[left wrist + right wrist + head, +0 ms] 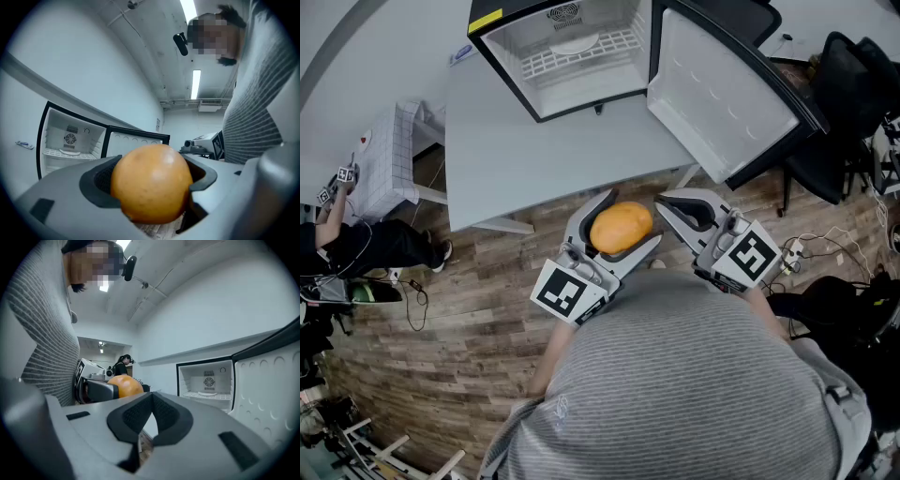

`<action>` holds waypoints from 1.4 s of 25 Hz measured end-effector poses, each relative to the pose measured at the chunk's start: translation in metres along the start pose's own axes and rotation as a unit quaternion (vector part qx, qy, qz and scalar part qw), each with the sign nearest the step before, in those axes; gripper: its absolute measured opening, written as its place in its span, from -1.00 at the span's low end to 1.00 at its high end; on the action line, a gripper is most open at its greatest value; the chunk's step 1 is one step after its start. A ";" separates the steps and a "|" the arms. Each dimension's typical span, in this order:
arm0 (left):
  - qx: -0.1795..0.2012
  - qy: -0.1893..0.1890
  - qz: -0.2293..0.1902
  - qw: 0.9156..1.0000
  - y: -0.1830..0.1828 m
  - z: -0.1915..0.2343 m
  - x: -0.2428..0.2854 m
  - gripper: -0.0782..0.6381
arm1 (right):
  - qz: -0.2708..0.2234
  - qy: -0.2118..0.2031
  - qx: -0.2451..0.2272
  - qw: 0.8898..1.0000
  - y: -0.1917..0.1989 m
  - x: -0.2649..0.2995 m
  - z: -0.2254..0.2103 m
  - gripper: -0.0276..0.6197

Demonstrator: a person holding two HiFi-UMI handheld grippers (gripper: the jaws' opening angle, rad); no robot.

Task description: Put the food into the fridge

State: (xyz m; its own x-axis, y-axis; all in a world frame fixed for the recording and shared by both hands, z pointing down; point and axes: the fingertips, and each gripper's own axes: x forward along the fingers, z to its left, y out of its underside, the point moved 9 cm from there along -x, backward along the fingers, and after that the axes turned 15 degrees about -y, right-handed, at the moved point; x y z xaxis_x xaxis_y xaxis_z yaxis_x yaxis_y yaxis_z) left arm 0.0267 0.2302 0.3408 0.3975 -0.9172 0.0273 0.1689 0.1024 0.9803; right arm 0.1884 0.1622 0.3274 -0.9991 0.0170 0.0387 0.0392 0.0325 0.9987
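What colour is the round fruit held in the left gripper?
Orange-yellow fruit; the left gripper view shows it best.

Striped grey sweater (694, 375), grey left gripper (628, 221), right gripper (666, 201), black-white marker cubes (565, 292) (750, 255)

Lighting: bright, even; ceiling strip lights (196, 83) at one o'clock, left gripper view. Gripper views fisheye-warped, corners vignetted dark.

Left gripper (630, 221) clasped a round orange fruit (621, 228) between its jaws, right gripper (662, 201) just to its right with jaws together, farther off a small fridge (546, 97) stood open on a grey table (516, 159), door (722, 103) swung right, wooden floor (469, 309) below.
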 end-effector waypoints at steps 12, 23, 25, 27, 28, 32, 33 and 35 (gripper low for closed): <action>0.018 0.007 -0.005 1.000 -0.002 0.011 0.008 0.31 | -0.014 -0.001 0.000 1.000 0.001 0.007 -0.010 -0.88; 0.017 0.010 0.003 1.000 0.003 0.012 0.011 0.31 | -0.007 0.000 0.003 1.000 0.004 0.005 -0.014 -0.88; 0.014 0.009 0.003 1.000 0.003 0.012 0.013 0.31 | -0.011 -0.008 0.004 1.000 0.004 0.005 -0.015 -0.88; 0.013 0.008 0.005 1.000 0.004 0.012 0.015 0.31 | -0.022 -0.020 0.012 0.999 0.005 0.004 -0.017 -0.88; 0.012 0.007 0.005 1.000 0.004 0.012 0.015 0.31 | -0.029 -0.022 0.018 0.999 0.004 0.003 -0.018 -0.88; 0.009 0.002 0.008 1.000 0.007 0.013 0.016 0.31 | -0.042 -0.014 0.028 0.999 0.007 0.000 -0.022 -0.88; 0.009 0.001 0.010 1.000 0.007 0.013 0.016 0.31 | -0.040 -0.013 0.026 0.999 0.007 0.000 -0.023 -0.88; 0.009 0.000 0.011 1.000 0.008 0.014 0.016 0.31 | -0.035 -0.014 0.021 0.999 0.008 -0.001 -0.023 -0.88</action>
State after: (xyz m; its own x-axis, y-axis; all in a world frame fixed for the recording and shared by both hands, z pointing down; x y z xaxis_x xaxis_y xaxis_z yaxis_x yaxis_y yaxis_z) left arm 0.0222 0.2111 0.3515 0.3999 -0.9153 0.0483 0.1451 0.1152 0.9827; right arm 0.1894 0.1397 0.3364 -0.9986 0.0411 -0.0321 -0.0288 0.0770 0.9966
